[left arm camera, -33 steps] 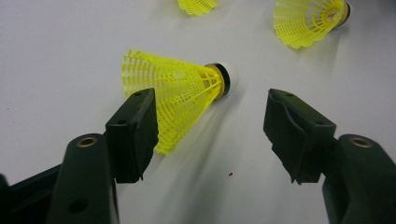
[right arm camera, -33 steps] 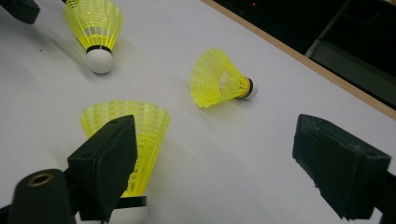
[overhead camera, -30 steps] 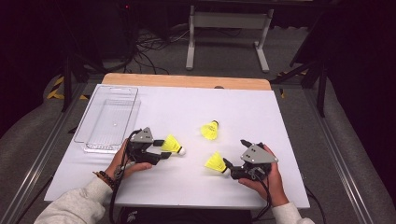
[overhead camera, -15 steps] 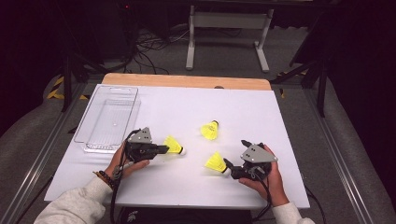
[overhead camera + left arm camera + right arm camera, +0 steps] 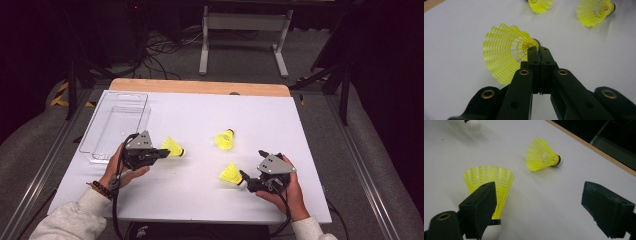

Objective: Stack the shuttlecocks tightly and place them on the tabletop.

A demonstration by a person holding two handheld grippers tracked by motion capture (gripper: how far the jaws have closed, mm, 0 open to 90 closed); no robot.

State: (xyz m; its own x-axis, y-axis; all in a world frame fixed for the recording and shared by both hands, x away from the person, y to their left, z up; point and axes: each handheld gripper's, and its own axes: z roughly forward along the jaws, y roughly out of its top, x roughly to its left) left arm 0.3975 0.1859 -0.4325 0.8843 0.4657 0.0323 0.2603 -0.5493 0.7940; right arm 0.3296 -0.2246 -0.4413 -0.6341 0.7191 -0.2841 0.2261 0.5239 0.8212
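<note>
On the white table (image 5: 200,125) my left gripper (image 5: 161,153) has just clamped the left shuttlecock (image 5: 172,147), lying level, cork pointing right, skirt left. My right gripper (image 5: 243,176) stands released beside another shuttlecock (image 5: 231,174).

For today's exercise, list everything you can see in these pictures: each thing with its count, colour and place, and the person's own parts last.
Shuttlecocks: three, yellow; one in the left gripper, one mid-table, one by the right gripper.
Tray: one, clear plastic, left side of the table.
Table: one, white top with a wooden far edge.
Metal stand: one, grey, on the floor beyond the table.
Cables: several, dark, on the floor behind.
Left gripper: black, shut on a shuttlecock.
Right gripper: black, jaws open.
Hands: two, one on each gripper, pale sleeves.
</note>
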